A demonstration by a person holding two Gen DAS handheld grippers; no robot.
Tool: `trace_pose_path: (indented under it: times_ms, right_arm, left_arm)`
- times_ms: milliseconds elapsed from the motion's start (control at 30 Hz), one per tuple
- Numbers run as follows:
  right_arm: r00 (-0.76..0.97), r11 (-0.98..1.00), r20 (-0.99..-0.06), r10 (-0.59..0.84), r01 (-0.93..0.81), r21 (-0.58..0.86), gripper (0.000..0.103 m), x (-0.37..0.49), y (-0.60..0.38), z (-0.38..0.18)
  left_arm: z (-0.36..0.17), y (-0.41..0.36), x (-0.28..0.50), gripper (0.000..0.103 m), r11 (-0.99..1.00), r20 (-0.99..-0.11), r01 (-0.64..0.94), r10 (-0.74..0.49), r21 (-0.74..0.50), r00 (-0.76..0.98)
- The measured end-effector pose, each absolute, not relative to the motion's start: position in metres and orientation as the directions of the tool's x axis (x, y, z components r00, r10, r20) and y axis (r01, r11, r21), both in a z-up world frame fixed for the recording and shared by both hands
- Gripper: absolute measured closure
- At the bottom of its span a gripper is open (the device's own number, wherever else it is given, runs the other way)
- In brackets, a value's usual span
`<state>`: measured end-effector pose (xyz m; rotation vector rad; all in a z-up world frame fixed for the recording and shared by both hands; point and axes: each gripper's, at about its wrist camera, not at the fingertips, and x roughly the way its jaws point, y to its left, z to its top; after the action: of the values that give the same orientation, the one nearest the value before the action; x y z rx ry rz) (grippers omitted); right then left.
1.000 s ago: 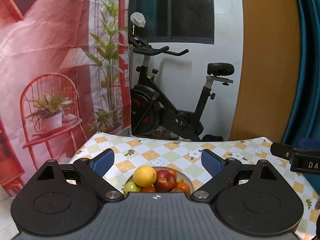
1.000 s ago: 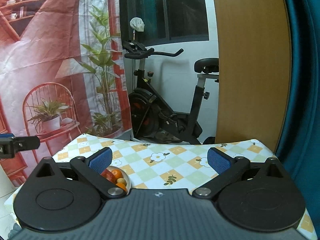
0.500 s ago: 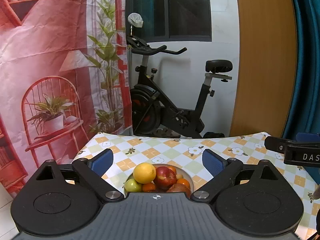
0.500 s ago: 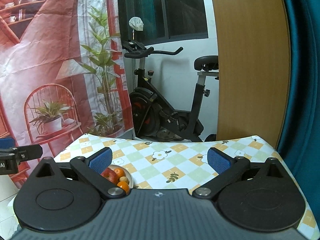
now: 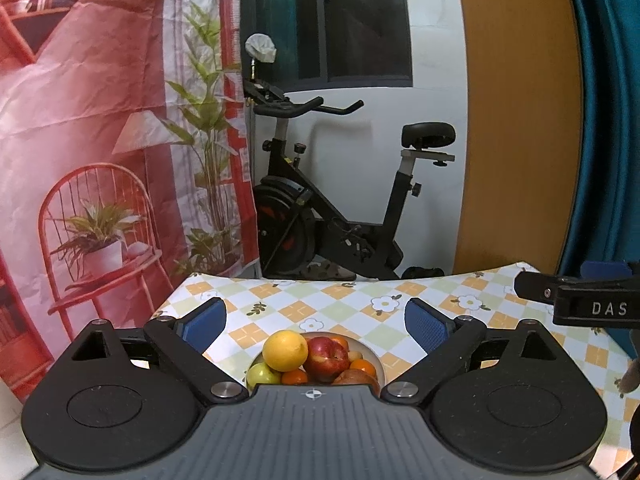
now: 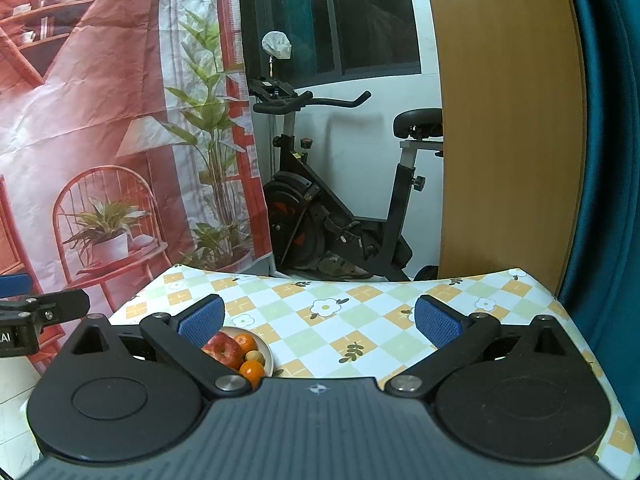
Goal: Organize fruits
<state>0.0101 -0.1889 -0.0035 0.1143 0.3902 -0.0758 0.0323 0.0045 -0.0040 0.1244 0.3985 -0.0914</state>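
Hovering above checkered worktop (image 5: 352, 312): left gripper (image 5: 316, 322), jaws spread, empty. Sitting between them: bowl (image 5: 378, 362) heaped with lemon (image 5: 285, 350), green apple (image 5: 262, 375), red apple (image 5: 326, 358), oranges (image 5: 363, 367). Standing behind: exercise bike (image 5: 340, 200). Right gripper (image 6: 318, 318) likewise spread, empty.

My right claw (image 6: 318, 322) has bare surface (image 6: 360, 320) ahead; my left claw (image 5: 316, 322) faces the heaped fruit bowl (image 5: 378, 362).
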Motion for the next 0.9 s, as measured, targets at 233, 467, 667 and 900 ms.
trace_pose_path:
  times_ms: [233, 467, 667, 900]
  right_arm:
    - [0.922, 0.991, -0.386, -0.046, 0.091, 0.099, 0.000, 0.0097, -0.1890, -0.0036]
    - [0.922, 0.991, -0.385, -0.045, 0.090, 0.100, 0.000, 0.0098, -0.1890, -0.0033]
    - [0.921, 0.991, -0.387, -0.045, 0.090, 0.100, 0.000, 0.0092, -0.1874, -0.0033]
    - [0.920, 0.991, -0.388, -0.045, 0.091, 0.099, 0.000, 0.0094, -0.1872, -0.0030]
  left_arm:
    - [-0.0035, 0.0054, 0.0293, 0.006, 0.989, -0.387, 0.112, -0.068, 0.094, 0.920]
    - [-0.0027, 0.0098, 0.0307, 0.006, 0.992, -0.393, 0.105, -0.072, 0.064, 0.917]
    - [-0.0022, 0.0120, 0.0313, 0.006, 0.993, -0.403, 0.107, -0.078, 0.050, 0.912]
    - [-0.0026, 0.0107, 0.0303, 0.006, 0.993, -0.408, 0.100, -0.067, 0.061, 0.911]
